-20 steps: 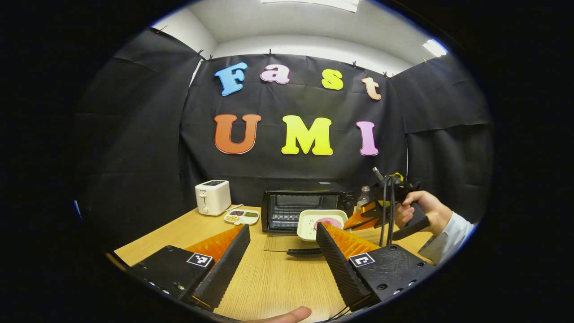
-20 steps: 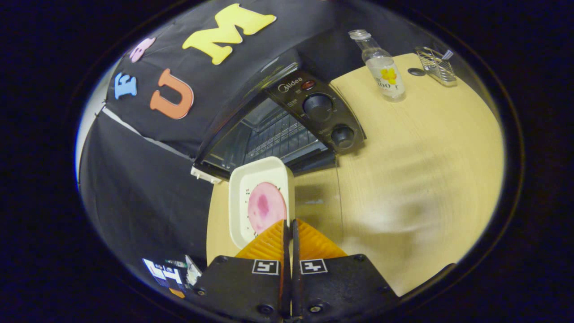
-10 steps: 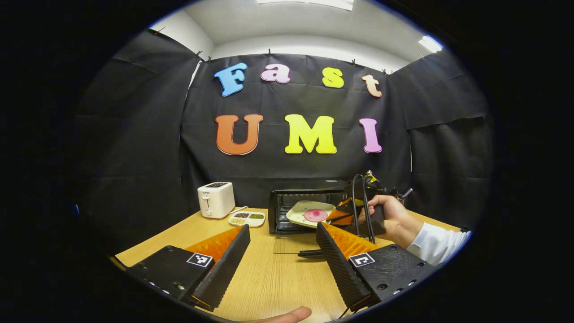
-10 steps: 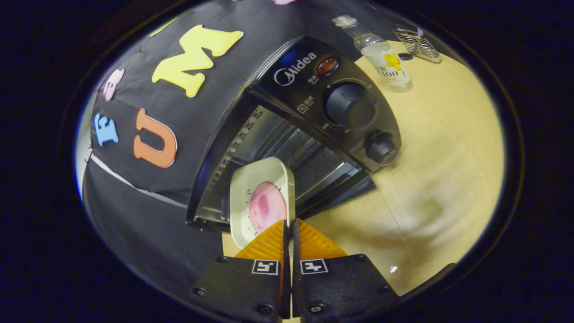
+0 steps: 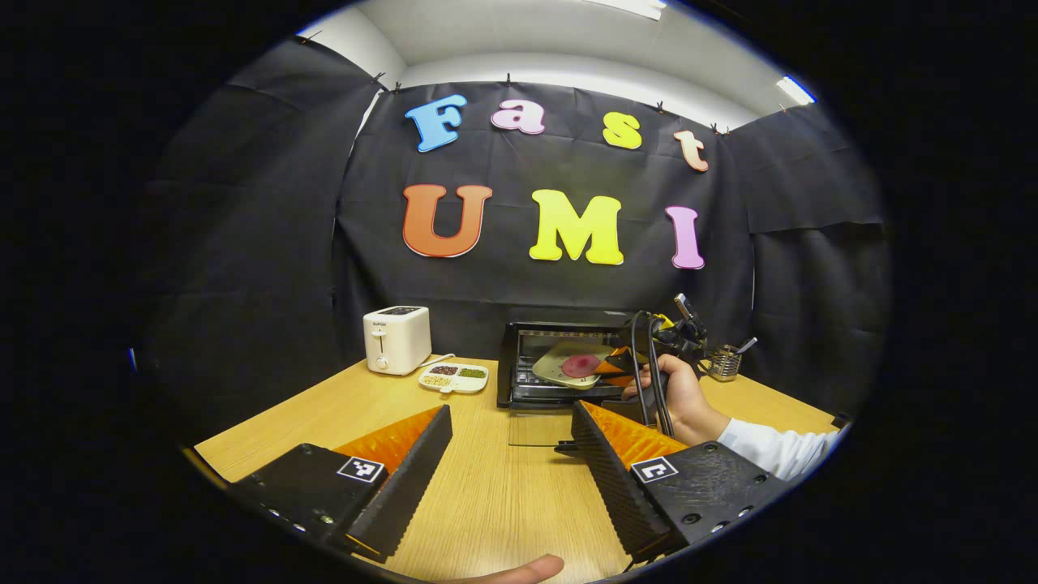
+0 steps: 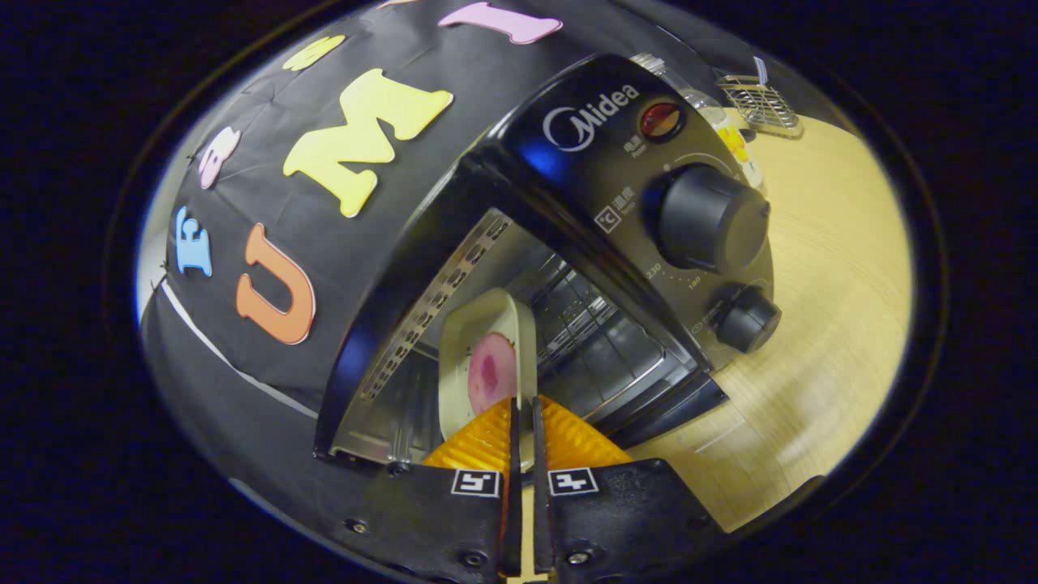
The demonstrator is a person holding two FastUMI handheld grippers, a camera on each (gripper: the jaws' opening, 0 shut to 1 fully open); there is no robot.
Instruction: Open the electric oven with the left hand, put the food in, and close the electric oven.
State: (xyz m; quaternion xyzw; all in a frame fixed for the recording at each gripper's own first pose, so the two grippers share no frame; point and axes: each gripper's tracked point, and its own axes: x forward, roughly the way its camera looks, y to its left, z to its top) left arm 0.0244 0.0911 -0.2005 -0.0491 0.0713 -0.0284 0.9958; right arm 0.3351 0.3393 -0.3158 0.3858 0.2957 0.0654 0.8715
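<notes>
The wooden table [image 5: 478, 487] fills the booth floor, and near its back edge stands the black electric oven [image 5: 559, 357], its glass door [image 5: 535, 428] dropped flat toward the front. In the right gripper view the oven's control panel with two knobs [image 6: 709, 217] looms close beside the open cavity. The right gripper [image 6: 523, 414], held in a hand [image 5: 677, 397] with a white sleeve, has its fingers pinched tight on the rim of a white tray [image 6: 486, 349]; the tray carries a round pink slice of food [image 6: 489, 373] and sits partway inside the oven mouth, over the wire rack. The left gripper [image 5: 511, 438] hangs back over the table's front edge, fingers spread wide with nothing between them. Toward the back left corner are a white toaster [image 5: 396, 339] and, just beside it, a small divided dish [image 5: 452, 377]. Near the back right edge stands a wire holder [image 5: 722, 362].
</notes>
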